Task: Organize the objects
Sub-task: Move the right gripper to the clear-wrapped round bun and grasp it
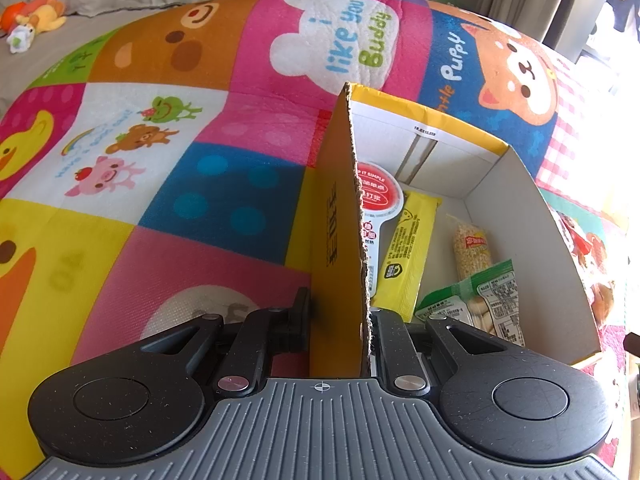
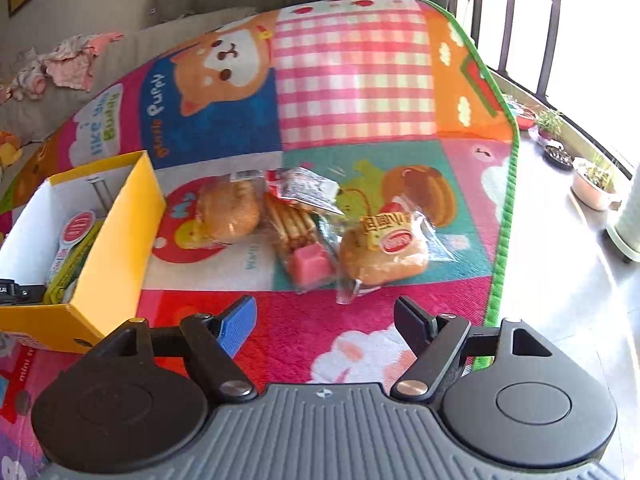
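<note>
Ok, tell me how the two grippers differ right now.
The left gripper is shut on a wall of the yellow box; the right gripper is open and holds nothing. The left sits at the box, while the right hangs over the play mat, facing the wrapped buns. Both share the same black two-finger build.

Box (image 2: 116,240): I see yellow cardboard, white inside, open-topped, holding a yellow packet (image 1: 408,252), a grain bar (image 1: 474,250) and a green biscuit pack (image 1: 486,300).
Loose snacks: right of the box, two wrapped buns (image 2: 230,210) (image 2: 384,250) flank a breadstick pack (image 2: 298,236).
</note>
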Demonstrator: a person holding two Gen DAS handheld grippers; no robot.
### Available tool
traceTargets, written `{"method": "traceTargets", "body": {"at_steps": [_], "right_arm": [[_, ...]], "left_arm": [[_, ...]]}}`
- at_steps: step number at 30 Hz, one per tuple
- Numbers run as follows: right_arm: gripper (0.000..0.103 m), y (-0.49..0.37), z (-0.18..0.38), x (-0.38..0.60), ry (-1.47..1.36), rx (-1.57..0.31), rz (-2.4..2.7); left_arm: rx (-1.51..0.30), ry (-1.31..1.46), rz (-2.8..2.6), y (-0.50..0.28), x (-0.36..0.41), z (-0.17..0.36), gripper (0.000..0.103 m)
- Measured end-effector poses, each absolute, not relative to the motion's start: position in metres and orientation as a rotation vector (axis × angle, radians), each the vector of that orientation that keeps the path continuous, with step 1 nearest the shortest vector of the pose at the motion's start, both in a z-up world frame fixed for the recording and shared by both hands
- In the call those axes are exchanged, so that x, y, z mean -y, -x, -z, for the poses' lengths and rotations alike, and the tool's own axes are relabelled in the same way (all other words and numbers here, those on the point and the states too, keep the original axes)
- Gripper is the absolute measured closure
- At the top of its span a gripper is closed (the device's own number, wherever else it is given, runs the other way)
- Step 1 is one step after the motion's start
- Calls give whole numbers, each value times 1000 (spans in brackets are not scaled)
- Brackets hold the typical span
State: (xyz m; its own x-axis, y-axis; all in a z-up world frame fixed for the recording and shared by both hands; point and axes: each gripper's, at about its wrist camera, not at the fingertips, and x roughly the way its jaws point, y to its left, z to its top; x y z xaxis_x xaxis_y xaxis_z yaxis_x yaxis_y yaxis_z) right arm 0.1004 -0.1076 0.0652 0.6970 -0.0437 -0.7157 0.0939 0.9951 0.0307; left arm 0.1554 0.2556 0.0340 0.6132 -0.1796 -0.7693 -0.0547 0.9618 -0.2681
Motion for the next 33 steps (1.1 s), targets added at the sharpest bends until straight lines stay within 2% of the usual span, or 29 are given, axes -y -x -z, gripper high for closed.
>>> {"method": "traceTargets", "body": {"at_steps": [6, 13, 22, 24, 26, 33], "right_arm": [[27, -113, -69, 94, 0, -768, 5], [27, -177, -67, 53, 17, -732, -96], [25, -242, -29, 26, 137, -777, -74], [35, -238, -30, 26, 138, -773, -78], [40, -230, -33, 27, 146, -776, -85], [43, -168, -40, 34, 111, -833, -185]], "left_arm": [[-911, 277, 73, -155, -256, -34, 87], [-910, 282, 72, -155, -255, -34, 87], [-908, 282, 78, -155, -257, -33, 87], [-908, 284, 77, -155, -257, -34, 87], [-907, 285, 78, -155, -257, -33, 87], [-904, 289, 82, -154, -258, -33, 86]]}}
